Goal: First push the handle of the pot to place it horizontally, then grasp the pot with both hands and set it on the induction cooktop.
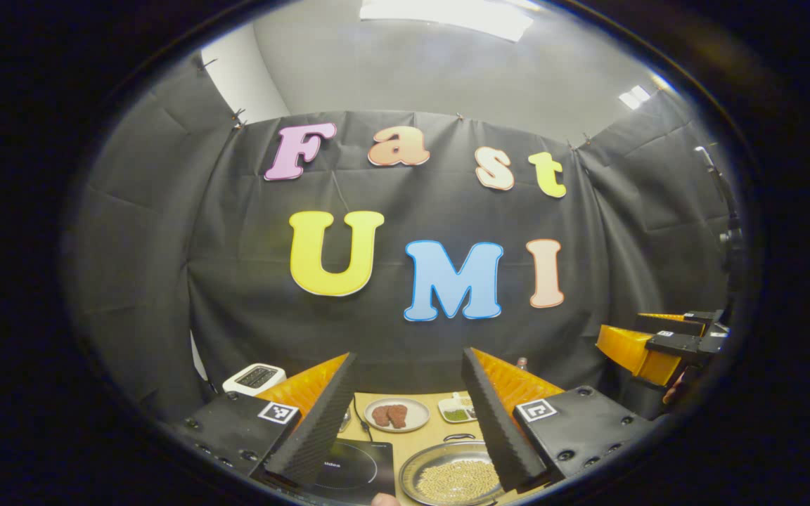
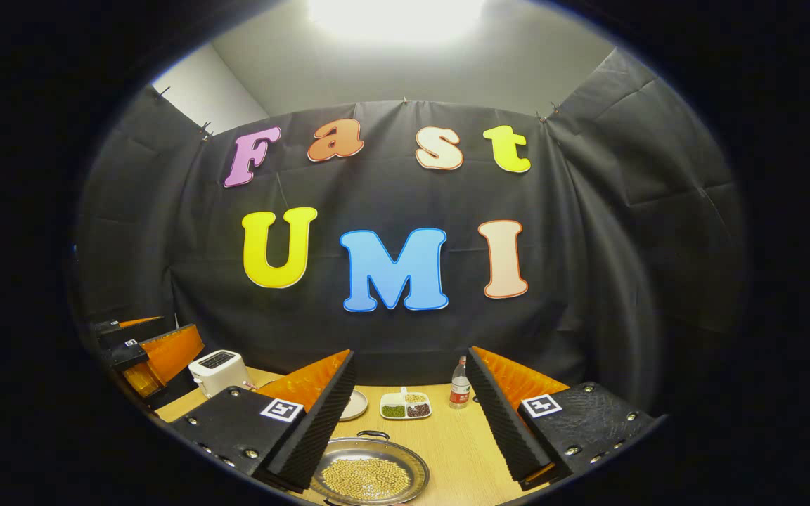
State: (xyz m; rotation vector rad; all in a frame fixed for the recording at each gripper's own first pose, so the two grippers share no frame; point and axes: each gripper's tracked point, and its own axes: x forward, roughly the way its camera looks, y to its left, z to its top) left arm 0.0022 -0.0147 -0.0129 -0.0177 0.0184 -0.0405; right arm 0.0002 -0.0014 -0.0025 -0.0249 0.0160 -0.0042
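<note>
Nearest in the left gripper view, the left gripper [image 1: 408, 422] is held with its jaws spread wide and nothing between them; in the right gripper view the right gripper [image 2: 410, 422] is likewise spread and empty. Both are raised above the wooden surface [image 2: 458, 450], well clear of everything on it.

Just beyond the fingertips the pot [image 2: 370, 472] is found, a shallow metal pan filled with yellow beans, sitting on the surface. Its thin dark handle [image 2: 373, 434] is seen at the far rim. The induction cooktop [image 1: 349, 467] lies just beside the pot.

The step in hand is judged to be the push on the handle, not yet begun. It is best done with one fingertip lowered to the handle and a slow, light nudge given, so that the pot is not slid and no beans are spilled.

Farther back, a plate of meat [image 1: 396, 414], a divided dish [image 2: 405, 405], a bottle [image 2: 459, 383] and a toaster [image 2: 219, 370] should be avoided.
</note>
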